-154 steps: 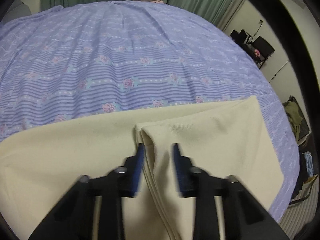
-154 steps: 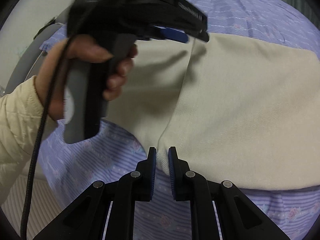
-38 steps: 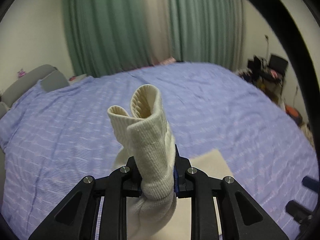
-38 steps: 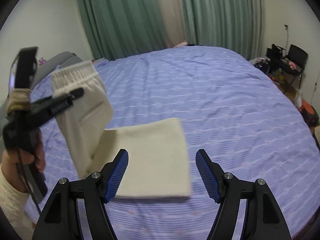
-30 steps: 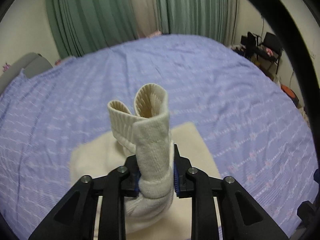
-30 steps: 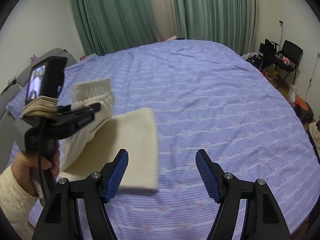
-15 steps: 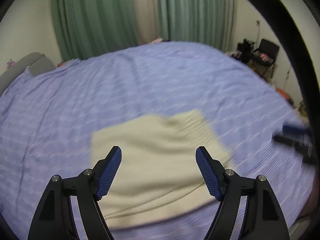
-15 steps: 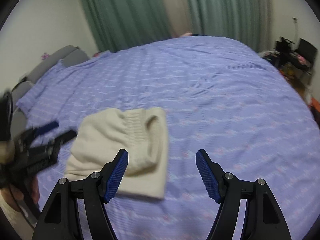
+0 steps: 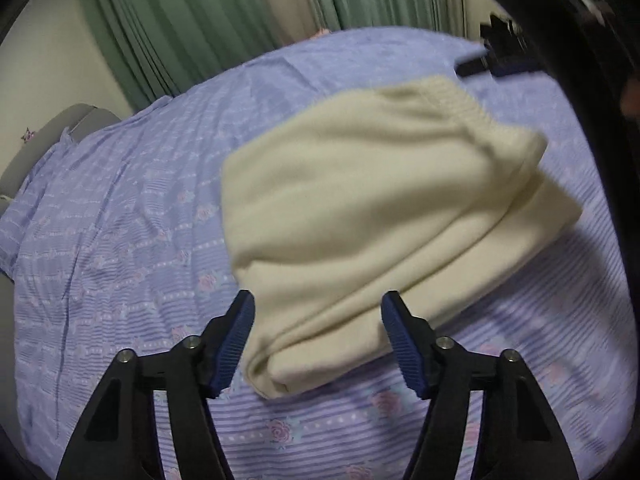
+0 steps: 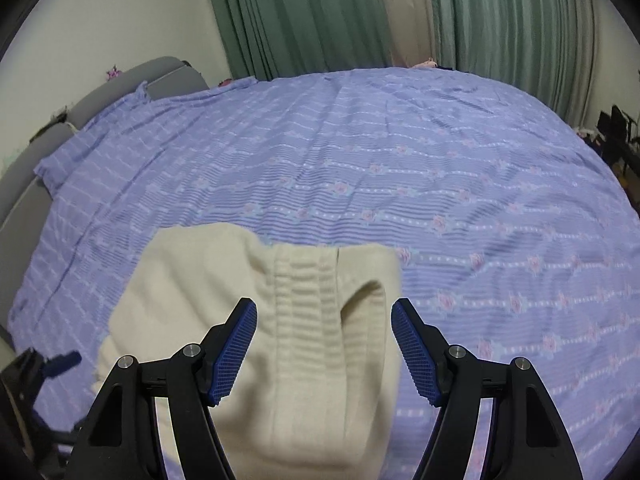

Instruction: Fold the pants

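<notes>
Both grippers grip nothing: left gripper (image 9: 318, 336) closing around the folded pants (image 9: 372, 216), right gripper (image 10: 324, 344) spread over their waistband (image 10: 308, 280). Pants sit mid-bedspread (image 10: 360, 160); I'd flatten that puffy top layer, squaring edges.

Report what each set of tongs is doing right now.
Left tongs: closing, pads not touching the pants.
Right tongs: open, holding nothing.
</notes>
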A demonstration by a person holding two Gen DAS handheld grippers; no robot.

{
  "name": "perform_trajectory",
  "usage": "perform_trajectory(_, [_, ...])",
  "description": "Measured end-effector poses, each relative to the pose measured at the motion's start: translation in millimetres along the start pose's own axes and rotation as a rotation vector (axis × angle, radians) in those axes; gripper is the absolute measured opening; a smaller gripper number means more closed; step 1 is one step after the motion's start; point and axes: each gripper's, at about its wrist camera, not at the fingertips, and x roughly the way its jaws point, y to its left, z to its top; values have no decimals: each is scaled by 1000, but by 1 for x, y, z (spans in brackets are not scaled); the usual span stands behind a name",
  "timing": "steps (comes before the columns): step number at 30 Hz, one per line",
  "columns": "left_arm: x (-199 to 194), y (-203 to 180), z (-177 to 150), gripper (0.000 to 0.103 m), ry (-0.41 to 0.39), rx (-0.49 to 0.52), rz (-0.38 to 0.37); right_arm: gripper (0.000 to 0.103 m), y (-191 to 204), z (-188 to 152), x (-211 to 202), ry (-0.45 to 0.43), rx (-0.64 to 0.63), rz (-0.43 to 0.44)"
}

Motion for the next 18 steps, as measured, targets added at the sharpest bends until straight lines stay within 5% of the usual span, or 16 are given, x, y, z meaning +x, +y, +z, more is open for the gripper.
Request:
perform_trajectory(12, [20,28,-14,60,52,-154,-21,70,7,17,62,53,-36,-20])
perform_trajectory(14, [26,27,-16,58,56,-153,-16,48,6,15,71,78,-17,-1])
perform_trajectory(18, [26,37,-22,17,74,-210,-19,40,17,16,62,85,-54,-25])
